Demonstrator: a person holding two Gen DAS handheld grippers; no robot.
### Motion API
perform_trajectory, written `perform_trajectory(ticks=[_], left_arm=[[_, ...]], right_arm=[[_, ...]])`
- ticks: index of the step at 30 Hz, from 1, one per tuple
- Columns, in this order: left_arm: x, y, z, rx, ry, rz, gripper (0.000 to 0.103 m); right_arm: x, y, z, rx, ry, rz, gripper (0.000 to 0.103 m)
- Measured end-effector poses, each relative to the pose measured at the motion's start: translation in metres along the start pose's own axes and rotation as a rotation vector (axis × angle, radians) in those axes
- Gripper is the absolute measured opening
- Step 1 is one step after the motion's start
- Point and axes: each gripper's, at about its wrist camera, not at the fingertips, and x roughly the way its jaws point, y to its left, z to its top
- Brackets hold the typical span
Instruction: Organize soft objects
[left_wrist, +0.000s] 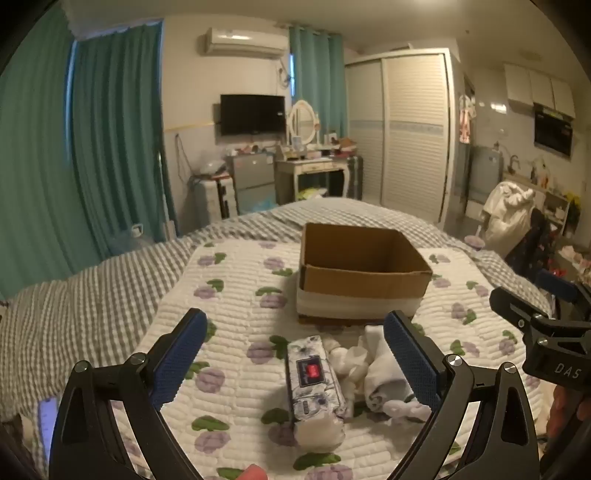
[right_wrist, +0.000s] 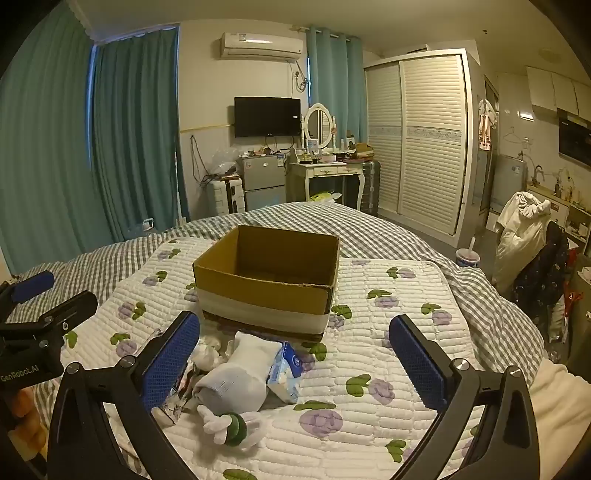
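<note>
**Both tongs wide over the soft pile, box ahead**

Right now I have both tongs spread apart and gripping nothing. My left gripper (left_wrist: 295, 354) hangs over the quilted flower mat (left_wrist: 236, 280), fingers wide. Between those fingers, slightly toward the right one, lies a tissue pack (left_wrist: 314, 376) in floral wrap with a dark label, pointing lengthwise away from me. Touching it on the right-finger side is a bundle of white socks (left_wrist: 369, 365), running in under the right pad (left_wrist: 410, 354).

My right gripper (right_wrist: 295, 358) is likewise open. Its pile sits toward the left finger: a rolled white sock (right_wrist: 240, 373) lying tilted, a blue-and-white tissue packet (right_wrist: 286, 369) pressed against its right side, and a small plush toy hand with a green cuff (right_wrist: 229, 424) closer to me than the sock. More crumpled white fabric lies by the left pad (right_wrist: 170, 358).

Ahead of both grippers, just beyond the pile, stands the open cardboard box (right_wrist: 266, 291), upright, with a white band around its lower part; what I can see of its inside is bare. In the right wrist view the left gripper's body shows off to the left.
</note>
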Motion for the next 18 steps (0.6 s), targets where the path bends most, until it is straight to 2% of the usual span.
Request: perform_trajectory(ticks=[18], left_arm=[[-0.0004, -0.0014, 0.0016, 0.014, 0.004, 0.011, 0.098]], right_arm=[[-0.0008, -0.0004, -0.0011, 0.004, -0.001, -0.002, 0.103]])
